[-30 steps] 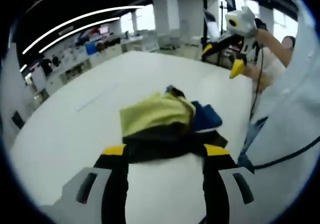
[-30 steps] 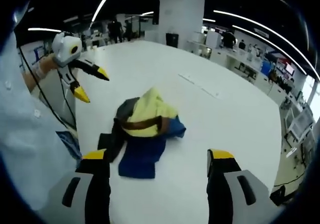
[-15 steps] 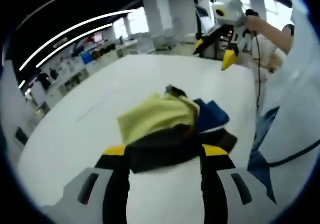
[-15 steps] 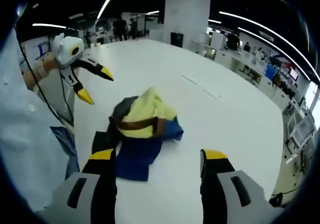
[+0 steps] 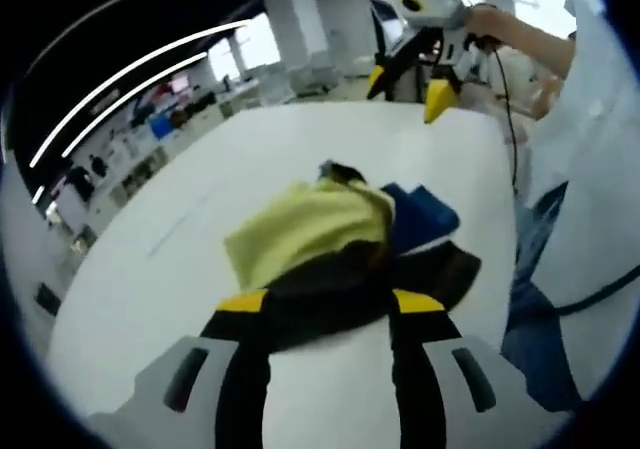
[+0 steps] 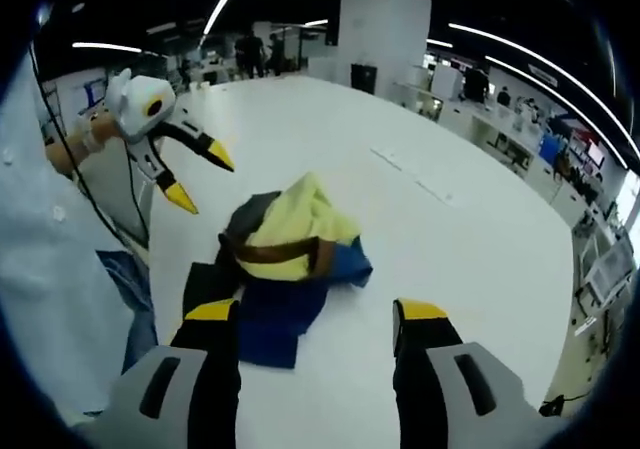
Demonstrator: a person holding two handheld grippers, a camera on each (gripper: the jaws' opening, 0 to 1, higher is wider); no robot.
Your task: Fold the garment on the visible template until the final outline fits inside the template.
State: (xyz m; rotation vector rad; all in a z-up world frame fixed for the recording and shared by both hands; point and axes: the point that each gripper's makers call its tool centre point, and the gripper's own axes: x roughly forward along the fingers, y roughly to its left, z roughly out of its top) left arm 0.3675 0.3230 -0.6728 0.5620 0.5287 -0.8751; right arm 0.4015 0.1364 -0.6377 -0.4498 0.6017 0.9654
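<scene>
A wide white table (image 6: 470,239) is seen, and a thin pale strip (image 6: 415,177) is laid flat on it, well apart from the pile in the middle. A large white pillar (image 6: 385,29) is placed behind the table. Long ceiling lights (image 5: 120,89) are seen as bright curved lines. Desks with a blue box (image 5: 160,126) are lined up at the far wall. Some people (image 6: 245,47) are seen standing far behind, too small to be described.
</scene>
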